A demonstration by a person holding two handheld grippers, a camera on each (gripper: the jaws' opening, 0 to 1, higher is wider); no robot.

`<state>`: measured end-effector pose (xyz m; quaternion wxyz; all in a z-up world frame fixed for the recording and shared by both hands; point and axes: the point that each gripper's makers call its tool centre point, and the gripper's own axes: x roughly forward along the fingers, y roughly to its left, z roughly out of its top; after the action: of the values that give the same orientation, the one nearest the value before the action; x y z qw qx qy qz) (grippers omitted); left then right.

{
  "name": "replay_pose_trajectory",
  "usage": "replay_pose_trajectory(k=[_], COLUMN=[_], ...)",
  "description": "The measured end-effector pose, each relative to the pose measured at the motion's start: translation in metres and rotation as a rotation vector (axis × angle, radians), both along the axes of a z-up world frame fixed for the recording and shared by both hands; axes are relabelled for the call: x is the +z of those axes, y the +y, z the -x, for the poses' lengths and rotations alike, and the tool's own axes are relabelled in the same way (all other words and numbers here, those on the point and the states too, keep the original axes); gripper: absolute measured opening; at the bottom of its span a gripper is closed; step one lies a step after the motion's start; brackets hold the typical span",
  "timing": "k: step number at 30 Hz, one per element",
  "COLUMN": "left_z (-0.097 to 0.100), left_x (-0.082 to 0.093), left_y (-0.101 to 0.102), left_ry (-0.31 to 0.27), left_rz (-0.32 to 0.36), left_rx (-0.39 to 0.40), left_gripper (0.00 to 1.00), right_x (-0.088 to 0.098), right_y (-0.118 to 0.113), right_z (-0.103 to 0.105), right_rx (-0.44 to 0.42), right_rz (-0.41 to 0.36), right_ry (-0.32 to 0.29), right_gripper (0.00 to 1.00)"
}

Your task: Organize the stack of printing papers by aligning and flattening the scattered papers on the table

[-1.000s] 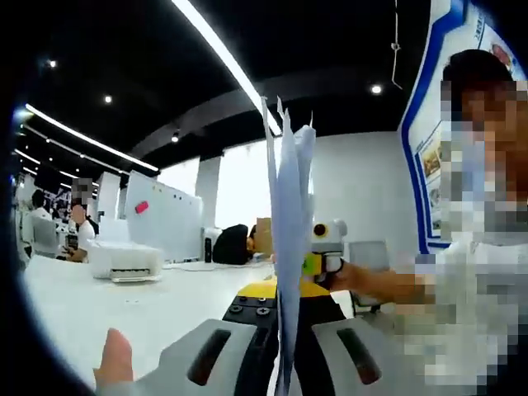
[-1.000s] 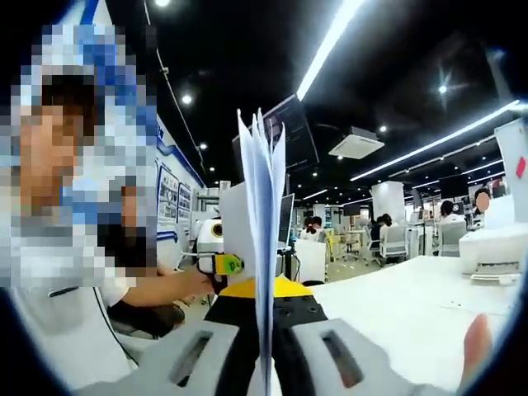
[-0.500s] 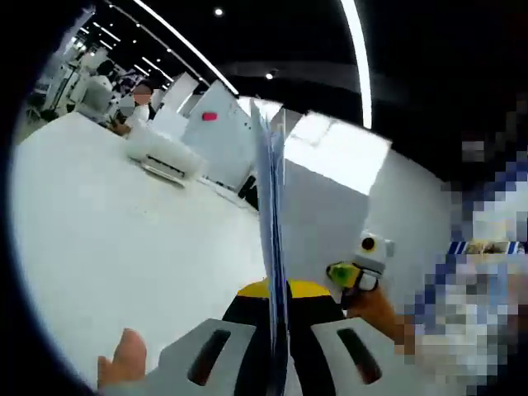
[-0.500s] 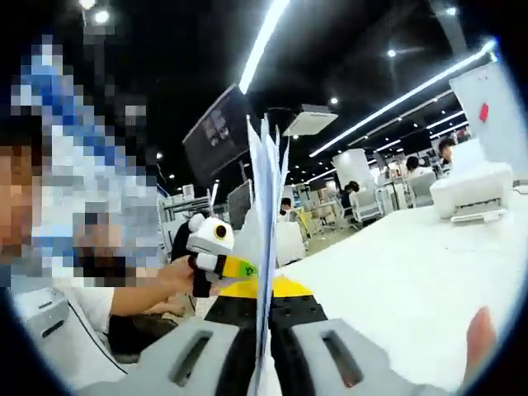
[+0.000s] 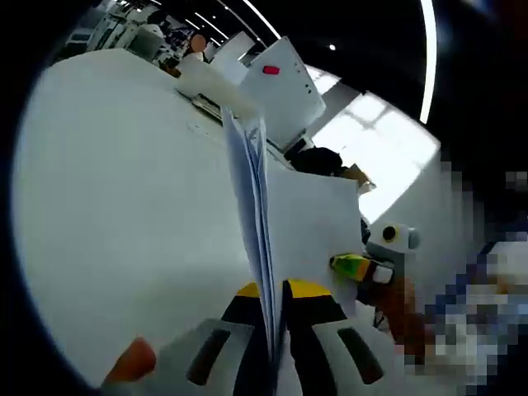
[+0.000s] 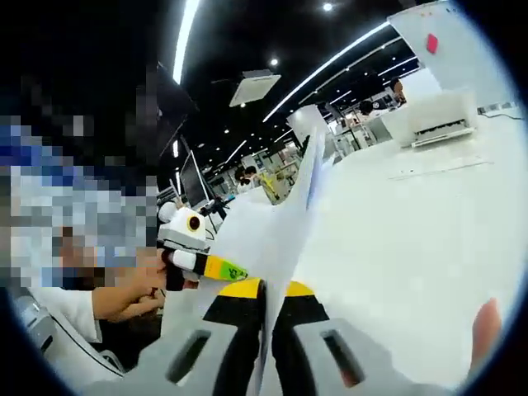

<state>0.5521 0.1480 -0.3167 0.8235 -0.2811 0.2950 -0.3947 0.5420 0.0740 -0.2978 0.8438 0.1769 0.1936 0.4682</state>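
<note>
Big white table (image 5: 107, 214) spreads wide below. Above it, the stack of papers (image 5: 252, 214) is held edge-on off the surface, pinched from opposite sides: left tool (image 5: 272, 346) clenched on it, right tool (image 6: 266, 346) clenched on it too. Looks like the aligning step; next, I'd judge, tap the edges square on the table and lay it flat.

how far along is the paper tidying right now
Gathered: the paper stack is one bundle, off the white table. In hand: the left hand-held gripper and right hand-held gripper each clamp an opposite edge, holding it on edge. Left: the far sheet edges look uneven and fanned, so squaring them up and laying the stack flat on the table remains.
</note>
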Motion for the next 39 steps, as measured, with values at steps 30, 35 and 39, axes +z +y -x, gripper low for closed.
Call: replay_pose_trajectory(k=[30,35,39], left_z=[-0.033,-0.042,-0.046], left_x=[-0.031,-0.023,-0.007], left_y=[0.038,0.045,0.05], left_ry=[-0.196,-0.235,-0.296], left_rz=[-0.335,-0.343,-0.326], left_rx=[0.093,0.124,0.148], left_gripper=[0.62,0.62,0.63], right_x=[-0.04,-0.032,-0.025], right_y=[-0.013,-0.025,-0.041], right_z=[-0.017,-0.024,-0.033], right_rx=[-0.049,-0.103,-0.162], right_rz=[0.23,0.201,0.201], right_ry=[-0.174,-0.202,-0.231], right_gripper=[0.41,0.59,0.65])
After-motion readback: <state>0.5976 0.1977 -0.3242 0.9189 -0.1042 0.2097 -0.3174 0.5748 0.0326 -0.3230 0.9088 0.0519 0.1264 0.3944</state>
